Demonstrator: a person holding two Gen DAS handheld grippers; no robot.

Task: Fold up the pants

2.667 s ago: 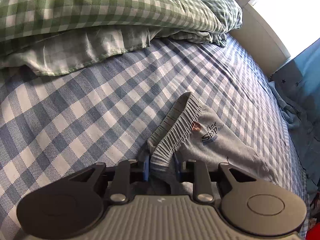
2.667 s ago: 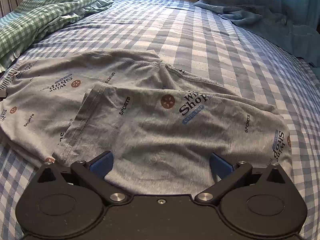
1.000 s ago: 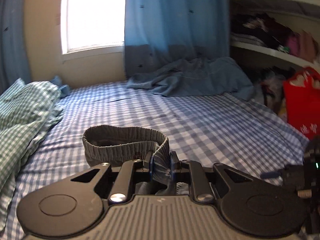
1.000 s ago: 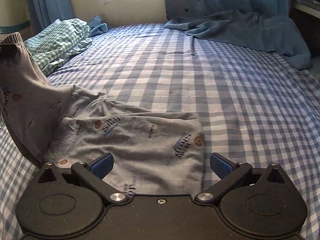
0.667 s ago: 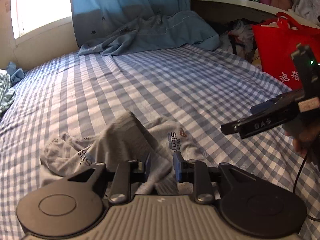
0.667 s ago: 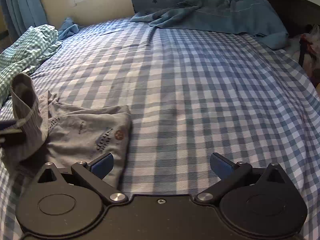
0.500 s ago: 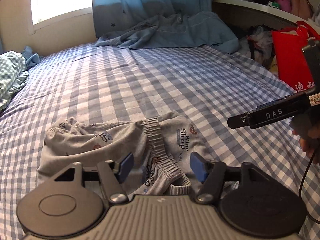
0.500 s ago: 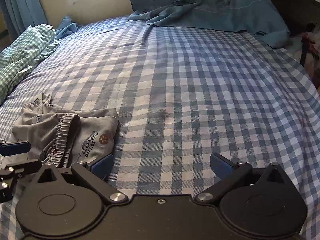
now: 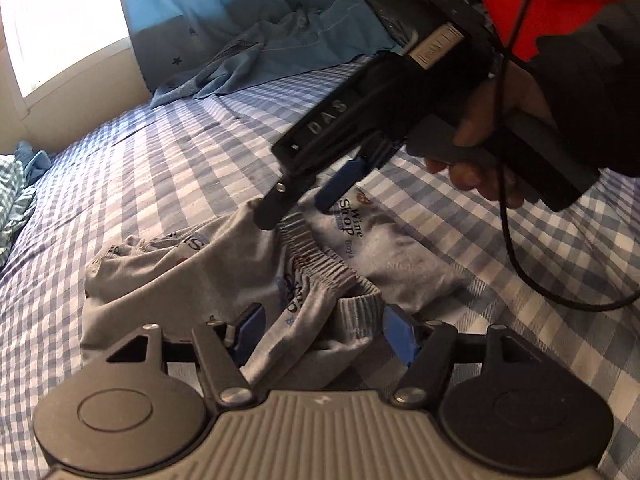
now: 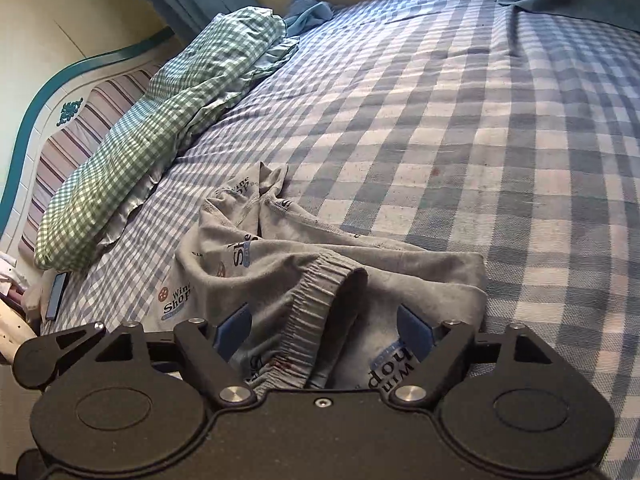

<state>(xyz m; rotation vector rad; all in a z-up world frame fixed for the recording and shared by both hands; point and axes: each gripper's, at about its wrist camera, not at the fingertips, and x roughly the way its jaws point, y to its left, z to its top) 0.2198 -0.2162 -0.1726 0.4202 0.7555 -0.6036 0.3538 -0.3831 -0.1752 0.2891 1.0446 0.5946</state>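
The grey printed pants (image 9: 224, 264) lie folded in a loose bundle on the blue checked bed (image 9: 132, 168), with the ribbed waistband (image 9: 320, 268) on top. My left gripper (image 9: 324, 332) is open, its blue pads either side of the waistband end, not clamped. My right gripper (image 9: 296, 204) hovers just above the far side of the bundle, open. In the right wrist view the pants (image 10: 320, 264) lie under my open right gripper (image 10: 324, 330), the waistband (image 10: 320, 292) between its pads.
A green checked pillow (image 10: 160, 116) and the headboard (image 10: 44, 96) lie left of the pants. A blue blanket (image 9: 272, 52) is heaped at the far bed edge under the curtain. A red bag (image 9: 548, 4) is at right. A phone (image 10: 56, 294) lies by the pillow.
My left gripper carried the waistband over the legs, laid it down and opened. My right gripper has swung in from the right and now hovers over the bundle.
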